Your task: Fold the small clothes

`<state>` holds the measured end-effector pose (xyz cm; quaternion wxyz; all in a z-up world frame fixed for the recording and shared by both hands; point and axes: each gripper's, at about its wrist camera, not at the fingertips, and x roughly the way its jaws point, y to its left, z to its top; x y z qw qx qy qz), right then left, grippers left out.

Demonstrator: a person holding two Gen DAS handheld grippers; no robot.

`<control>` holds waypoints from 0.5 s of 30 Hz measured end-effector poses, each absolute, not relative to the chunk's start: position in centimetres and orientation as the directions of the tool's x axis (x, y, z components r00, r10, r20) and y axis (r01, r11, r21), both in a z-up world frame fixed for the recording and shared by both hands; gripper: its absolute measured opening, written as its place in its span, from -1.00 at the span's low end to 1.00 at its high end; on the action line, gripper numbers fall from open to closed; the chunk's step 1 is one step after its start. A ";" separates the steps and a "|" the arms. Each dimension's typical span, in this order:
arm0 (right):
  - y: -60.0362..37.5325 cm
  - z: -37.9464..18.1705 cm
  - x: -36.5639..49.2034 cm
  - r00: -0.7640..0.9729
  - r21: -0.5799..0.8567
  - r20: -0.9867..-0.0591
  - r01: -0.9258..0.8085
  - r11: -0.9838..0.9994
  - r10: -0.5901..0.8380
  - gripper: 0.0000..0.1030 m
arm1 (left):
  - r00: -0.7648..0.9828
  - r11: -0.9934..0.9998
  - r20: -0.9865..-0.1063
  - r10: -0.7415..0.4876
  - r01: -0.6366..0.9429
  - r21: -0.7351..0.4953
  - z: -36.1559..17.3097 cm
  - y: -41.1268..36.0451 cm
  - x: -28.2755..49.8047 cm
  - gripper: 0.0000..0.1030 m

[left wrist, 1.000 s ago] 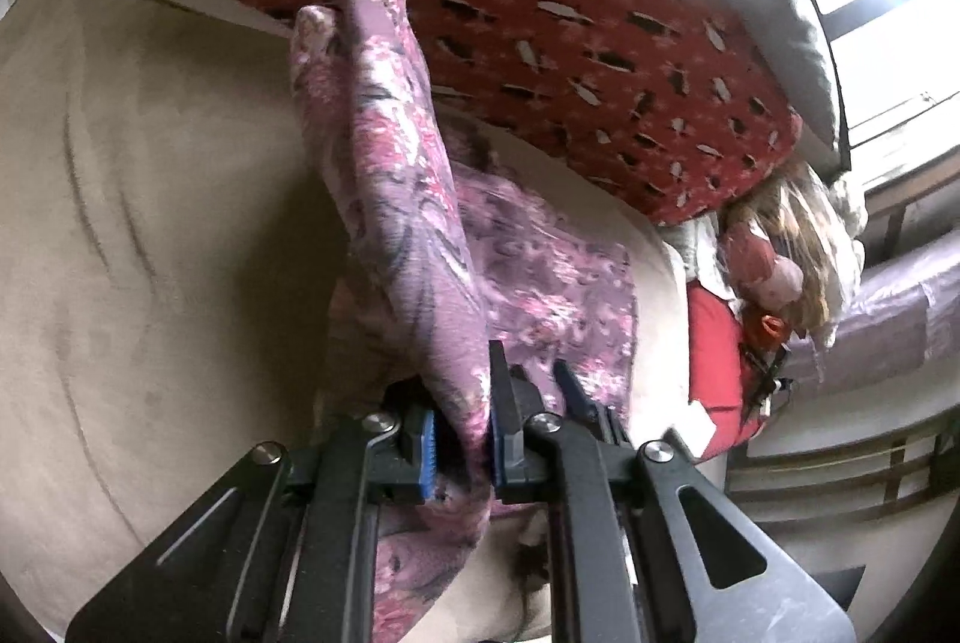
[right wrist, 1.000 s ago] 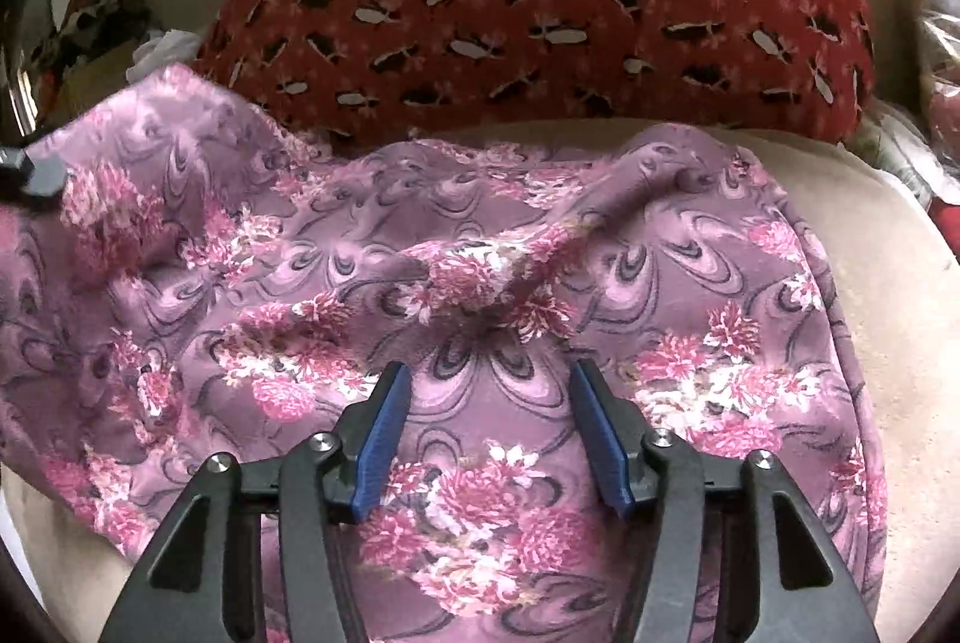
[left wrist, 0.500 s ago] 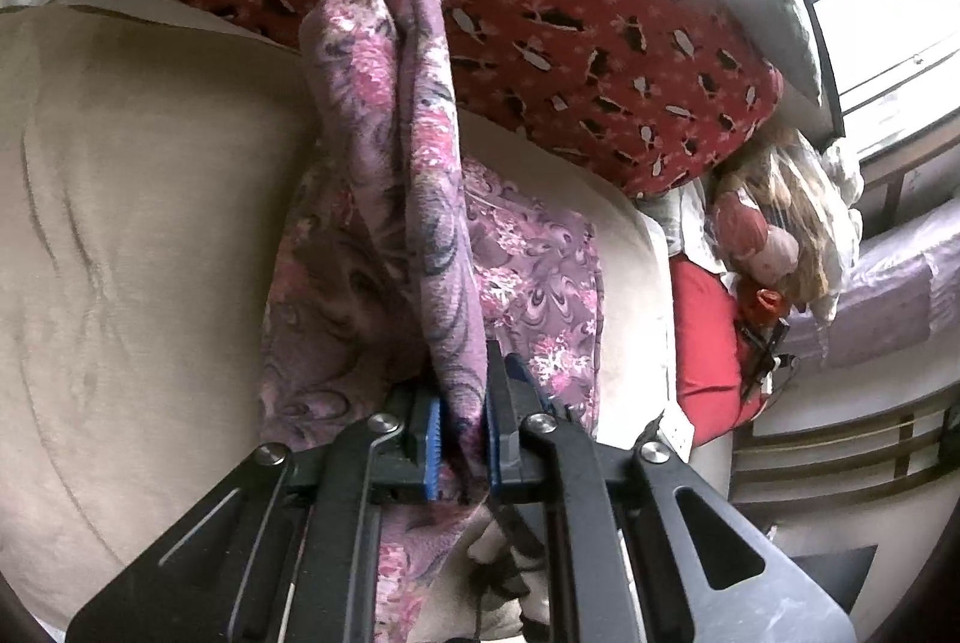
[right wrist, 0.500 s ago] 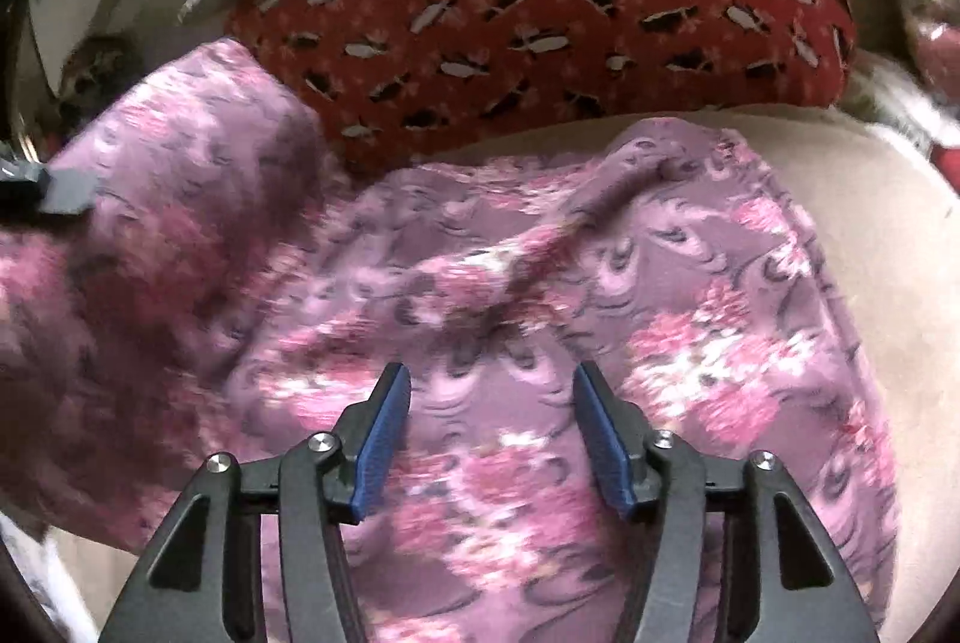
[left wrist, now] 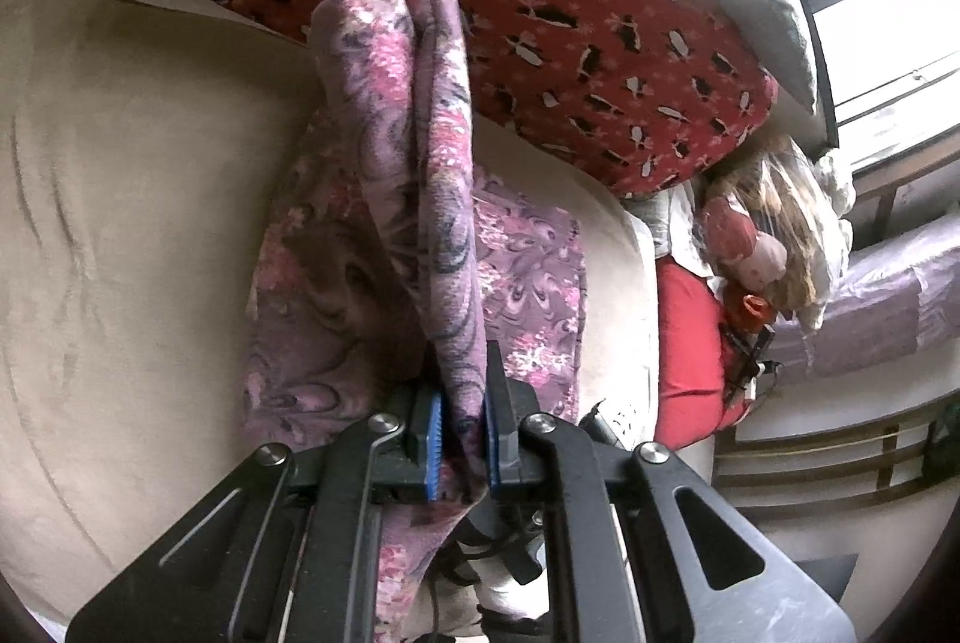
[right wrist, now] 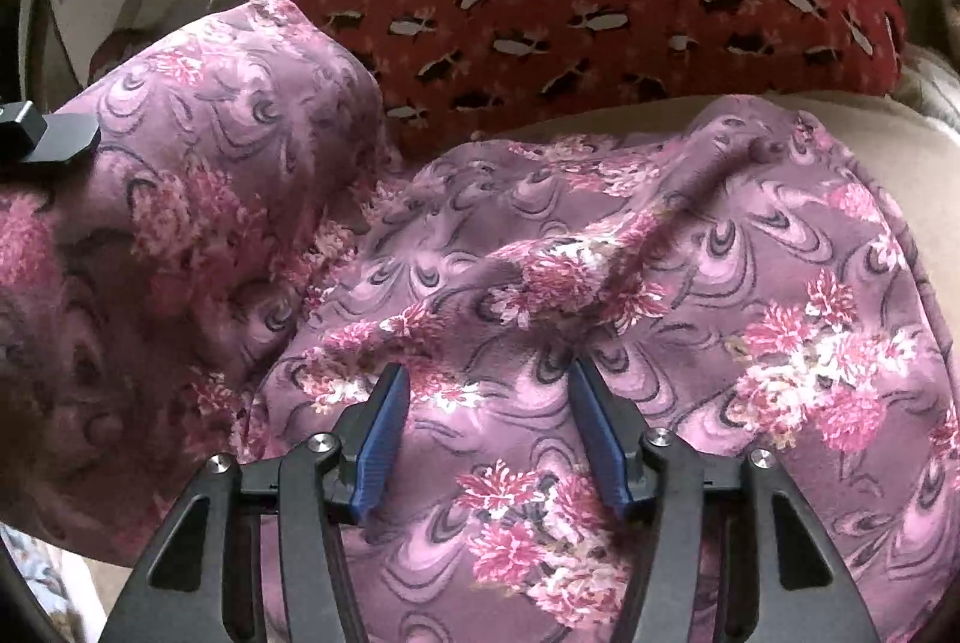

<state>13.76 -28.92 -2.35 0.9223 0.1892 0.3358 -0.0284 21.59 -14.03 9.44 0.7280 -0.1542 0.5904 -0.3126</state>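
Beige upholstered cushion [left wrist: 132, 199] carries the purple floral-print garment [right wrist: 690, 319], which lies spread toward its back edge, against the red patterned pillow [left wrist: 540, 7]. Its left side is lifted in a doubled fold, so the step in hand looks like the first fold across. The left gripper [left wrist: 462, 442] has its jaws pressed onto that raised fabric. The right gripper [right wrist: 489, 436] hovers with jaws spread over the flat part, pinching nothing. Next, the lifted flap should be carried over and laid flat, edges matched.
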 end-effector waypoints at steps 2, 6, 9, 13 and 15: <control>-29.3 -2.3 13.4 0.780 0.364 -0.619 0.182 0.913 0.092 0.07 | 0.101 0.753 -0.762 -0.640 0.277 -0.597 9.4 -14.5 21.4 -0.85; -30.9 -2.5 11.9 0.812 0.494 -0.565 0.194 0.848 0.144 -0.05 | 0.082 0.745 -0.758 -0.647 0.281 -0.605 9.1 -15.9 21.1 -0.85; -32.0 -2.7 10.7 0.832 0.576 -0.526 0.198 0.793 0.174 -0.07 | 0.063 0.736 -0.756 -0.651 0.297 -0.609 8.8 -17.6 20.7 -0.86; -32.5 -2.8 9.3 0.848 0.636 -0.487 0.178 0.751 0.211 -0.07 | 0.034 0.719 -0.748 -0.662 0.310 -0.622 8.4 -19.9 20.2 -0.88; -32.9 -3.0 8.4 0.857 0.675 -0.457 0.160 0.720 0.238 -0.02 | 0.016 0.715 -0.751 -0.660 0.322 -0.621 7.9 -21.5 19.9 -0.88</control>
